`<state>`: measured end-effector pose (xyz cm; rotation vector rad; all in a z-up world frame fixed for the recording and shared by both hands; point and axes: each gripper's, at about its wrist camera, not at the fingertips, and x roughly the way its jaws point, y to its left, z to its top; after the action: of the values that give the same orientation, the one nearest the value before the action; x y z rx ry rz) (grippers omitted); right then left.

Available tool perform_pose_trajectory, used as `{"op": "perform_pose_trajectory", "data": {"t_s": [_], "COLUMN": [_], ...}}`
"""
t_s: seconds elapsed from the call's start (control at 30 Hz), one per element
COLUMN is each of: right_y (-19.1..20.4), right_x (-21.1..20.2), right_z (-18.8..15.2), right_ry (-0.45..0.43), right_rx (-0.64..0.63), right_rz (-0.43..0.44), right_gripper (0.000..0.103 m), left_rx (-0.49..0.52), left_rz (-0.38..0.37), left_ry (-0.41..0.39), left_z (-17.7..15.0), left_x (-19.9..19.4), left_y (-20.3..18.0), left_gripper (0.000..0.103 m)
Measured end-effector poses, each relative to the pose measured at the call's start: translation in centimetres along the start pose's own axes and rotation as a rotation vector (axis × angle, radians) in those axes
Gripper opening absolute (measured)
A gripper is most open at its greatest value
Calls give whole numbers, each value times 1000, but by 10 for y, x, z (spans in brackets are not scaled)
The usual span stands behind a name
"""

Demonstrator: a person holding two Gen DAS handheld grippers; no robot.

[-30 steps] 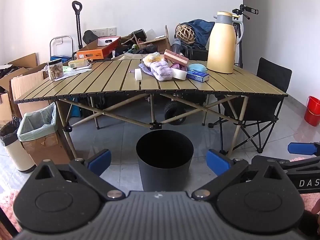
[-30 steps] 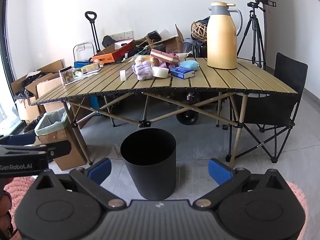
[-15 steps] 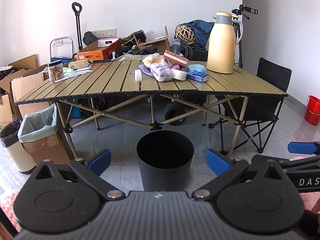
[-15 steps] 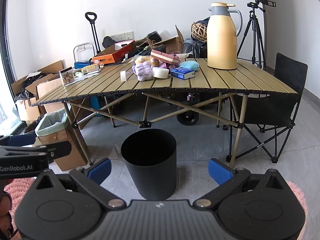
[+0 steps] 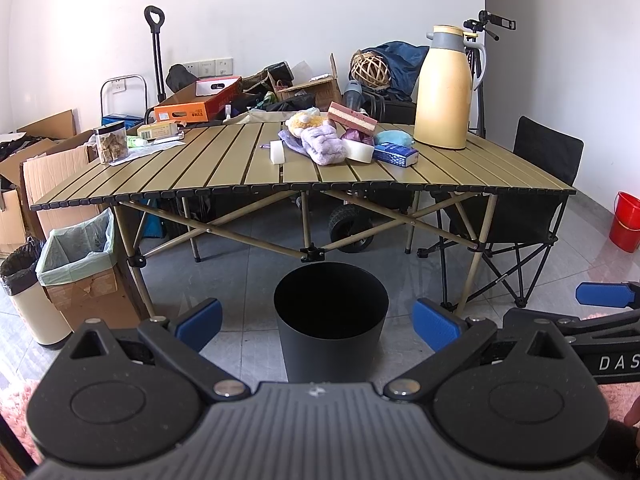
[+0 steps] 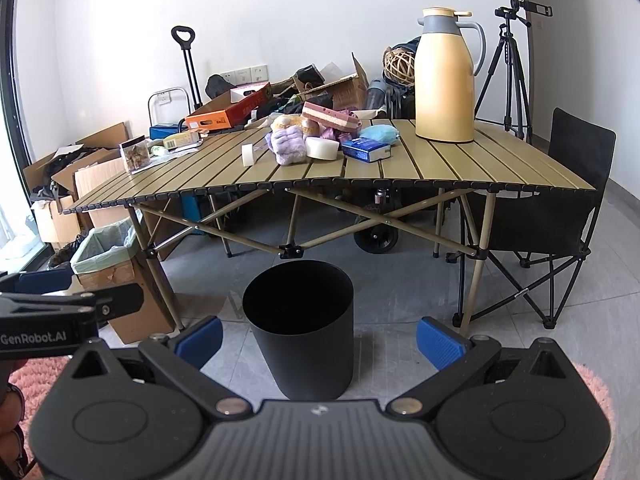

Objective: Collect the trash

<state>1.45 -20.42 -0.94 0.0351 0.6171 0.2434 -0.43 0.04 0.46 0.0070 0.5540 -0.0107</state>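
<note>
Left wrist: left claw (image 5: pixel 318 322) spread wide, empty, above the black bin (image 5: pixel 331 320) on the floor before the desk (image 5: pixel 200 176). Trash pile (image 5: pixel 340 140) sits mid-desk toward the back edge, untouched.

Right wrist: right claw (image 6: pixel 319 340) likewise released, empty. Nothing collected yet, by my judgement.

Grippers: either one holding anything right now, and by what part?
Nothing held. Left gripper and right gripper both have jaws wide open and empty, above the black bin.

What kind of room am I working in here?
Likely a spare room used for storage and recording: a folding camp table, cardboard boxes along the wall, and a camera tripod in the corner.
</note>
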Motion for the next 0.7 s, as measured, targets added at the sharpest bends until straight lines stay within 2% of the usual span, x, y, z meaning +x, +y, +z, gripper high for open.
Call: {"op": "perform_pose_trajectory", "data": {"t_s": [0.7], "right_y": [-1], "right_x": [-1], "right_z": [1], "right_ry": [-4], "right_rx": [4], "right_rz": [0], "right_gripper": [103], "left_rx": [1], "left_rz": [1], "left_ry": [-1], "left_z": [0], "left_x": [0], "left_y": [-1], "left_gripper": [103]}}
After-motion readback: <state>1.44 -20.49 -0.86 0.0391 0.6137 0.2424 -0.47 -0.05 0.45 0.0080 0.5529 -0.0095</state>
